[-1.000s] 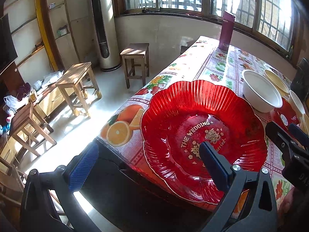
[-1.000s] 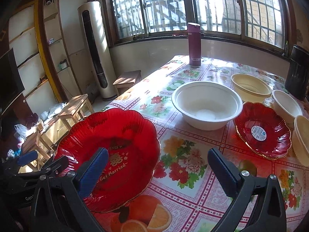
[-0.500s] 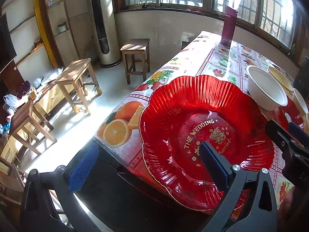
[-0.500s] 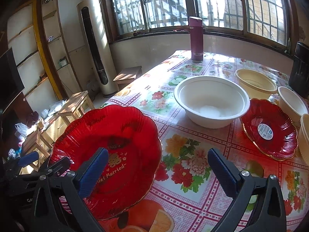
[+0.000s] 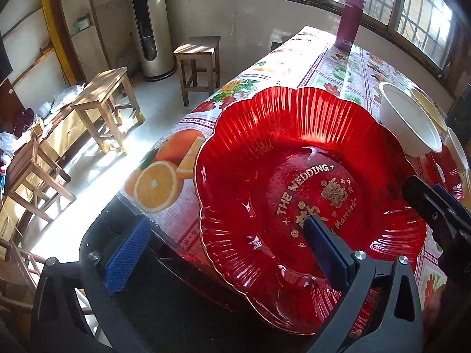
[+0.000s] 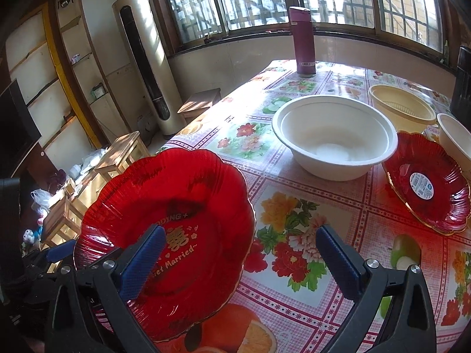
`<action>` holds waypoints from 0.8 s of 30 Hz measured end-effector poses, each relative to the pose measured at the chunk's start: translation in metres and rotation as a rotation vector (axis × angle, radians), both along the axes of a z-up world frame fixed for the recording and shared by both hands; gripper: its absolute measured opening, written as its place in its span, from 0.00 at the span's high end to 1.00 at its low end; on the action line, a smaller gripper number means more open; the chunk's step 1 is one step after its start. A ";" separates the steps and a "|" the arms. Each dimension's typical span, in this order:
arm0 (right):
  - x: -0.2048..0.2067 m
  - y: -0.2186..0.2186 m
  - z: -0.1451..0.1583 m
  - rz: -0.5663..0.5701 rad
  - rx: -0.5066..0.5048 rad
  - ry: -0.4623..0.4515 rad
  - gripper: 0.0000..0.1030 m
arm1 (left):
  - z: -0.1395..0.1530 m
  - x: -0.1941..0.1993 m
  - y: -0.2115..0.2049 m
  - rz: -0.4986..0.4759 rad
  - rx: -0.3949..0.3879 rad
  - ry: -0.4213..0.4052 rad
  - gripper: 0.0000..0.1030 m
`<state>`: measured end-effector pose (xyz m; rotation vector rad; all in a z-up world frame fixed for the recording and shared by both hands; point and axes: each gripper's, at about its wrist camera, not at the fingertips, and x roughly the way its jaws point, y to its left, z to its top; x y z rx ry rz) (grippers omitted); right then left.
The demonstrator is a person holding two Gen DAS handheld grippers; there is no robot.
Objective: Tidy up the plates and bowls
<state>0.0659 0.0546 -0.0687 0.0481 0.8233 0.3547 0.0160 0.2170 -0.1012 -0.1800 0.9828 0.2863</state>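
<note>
Where the flowered tablecloth [image 6: 297,235] meets sunlit windows [image 6: 265,0], wooden stools [image 5: 106,108] crowd the floor. Both the left gripper [image 5: 223,247] and right gripper [image 6: 238,261] are spread wide over the big red plate [image 5: 294,182]

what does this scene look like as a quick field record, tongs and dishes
left tongs: open, straddling the near left rim of the large red plate
right tongs: open, holding nothing, left finger over that plate
large red plate: near table corner, gold wedding lettering
white bowl: upright, beyond the plate
small red plate: right of the white bowl, sticker inside
yellow basket: behind the white bowl
purple bottle: upright at far edge
table: floral, fruit-print cloth
</note>
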 end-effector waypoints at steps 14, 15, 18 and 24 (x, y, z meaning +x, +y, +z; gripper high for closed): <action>0.020 -0.010 -0.031 -0.001 0.059 0.148 0.77 | -0.002 0.007 -0.019 -0.099 0.056 0.002 0.42; 0.020 -0.011 -0.031 0.002 0.069 0.150 0.79 | -0.002 0.008 -0.019 -0.104 0.049 0.000 0.44; 0.017 -0.009 -0.029 0.011 0.059 0.131 0.91 | -0.001 0.009 -0.020 -0.108 0.046 -0.006 0.51; 0.012 -0.021 -0.020 -0.011 0.080 0.093 0.91 | 0.001 0.007 -0.020 -0.099 0.012 -0.009 0.64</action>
